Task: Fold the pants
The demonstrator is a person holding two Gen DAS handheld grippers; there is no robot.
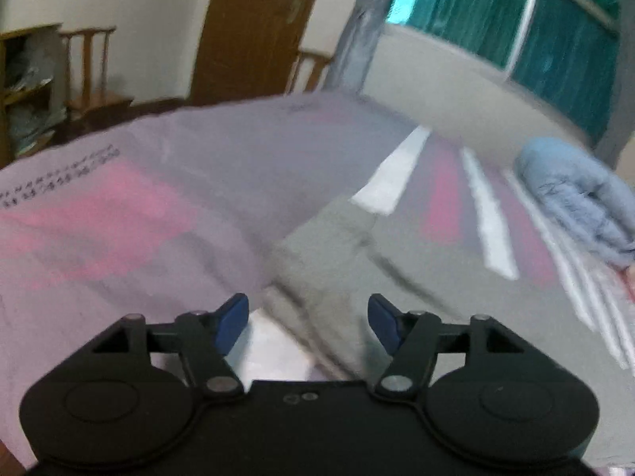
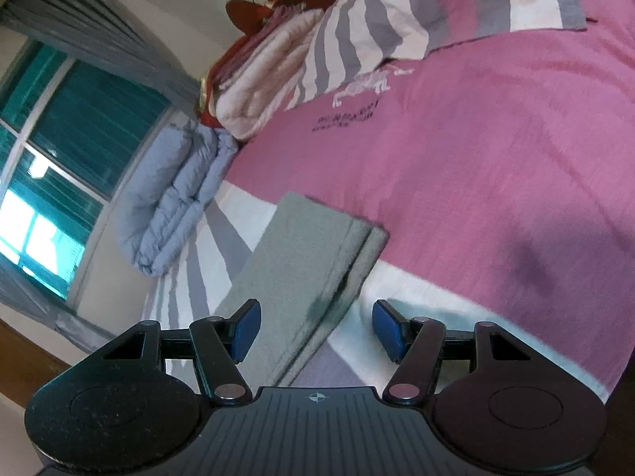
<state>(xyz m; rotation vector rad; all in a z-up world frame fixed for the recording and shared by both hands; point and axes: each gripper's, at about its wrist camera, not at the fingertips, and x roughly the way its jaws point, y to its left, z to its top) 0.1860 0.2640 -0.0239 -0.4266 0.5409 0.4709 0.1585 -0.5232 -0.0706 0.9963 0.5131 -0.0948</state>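
Note:
Grey pants lie folded in a long flat strip on the pink and striped bedspread. In the left wrist view the pants spread from the middle to the right, blurred. My left gripper is open and empty, hovering just above the near edge of the pants. My right gripper is open and empty, above the near end of the folded strip, with the cloth showing between its blue pads.
A folded light blue puffy jacket lies on the bed near the window. A stack of folded bedding sits beyond it. Across the room stand a wooden door, chairs and a shelf.

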